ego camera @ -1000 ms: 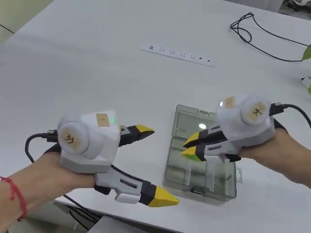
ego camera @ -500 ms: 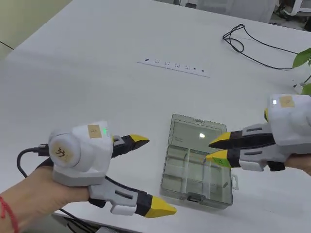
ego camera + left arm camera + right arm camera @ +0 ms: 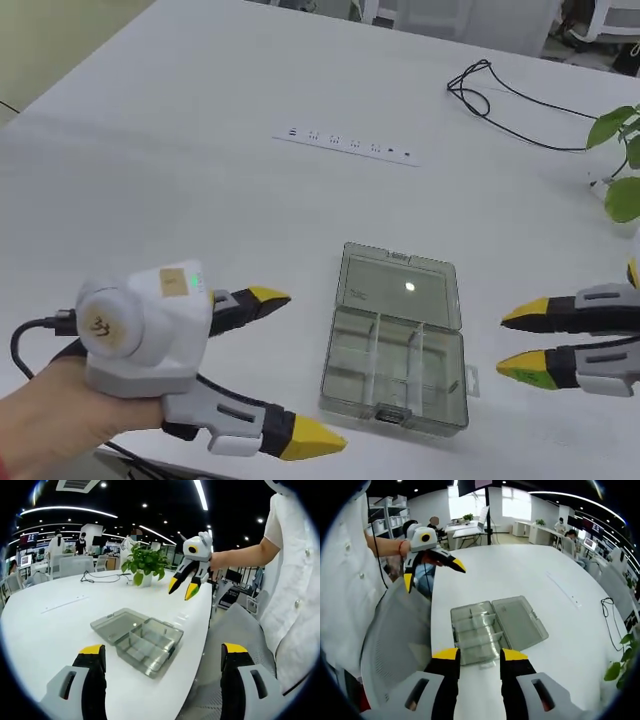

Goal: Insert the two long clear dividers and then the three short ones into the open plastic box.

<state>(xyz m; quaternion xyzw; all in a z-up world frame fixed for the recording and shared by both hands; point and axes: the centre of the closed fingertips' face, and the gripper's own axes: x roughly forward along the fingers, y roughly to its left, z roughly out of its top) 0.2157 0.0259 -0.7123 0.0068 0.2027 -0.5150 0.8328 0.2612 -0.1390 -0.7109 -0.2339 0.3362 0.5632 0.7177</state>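
Note:
The clear plastic box (image 3: 395, 340) lies open on the white table, lid folded back toward the far side. Clear dividers stand in its tray and split it into several compartments. My left gripper (image 3: 290, 367) hovers left of the box, jaws wide open and empty. My right gripper (image 3: 517, 342) hangs to the right of the box, jaws open by a narrower gap, holding nothing. In the left gripper view the box (image 3: 137, 637) sits ahead of the left gripper (image 3: 162, 650), with the right gripper (image 3: 182, 585) raised beyond it. The right gripper view has the box (image 3: 495, 625) just past the right gripper (image 3: 480, 655).
A white power strip (image 3: 345, 146) lies at the far middle of the table, with a black cable (image 3: 500, 95) coiled at the far right. Green plant leaves (image 3: 620, 150) reach in at the right edge. The table's near edge runs just below the box.
My right gripper has drawn away from above the box to its right side. The left gripper has slid a little left and down. The head camera has tilted up.

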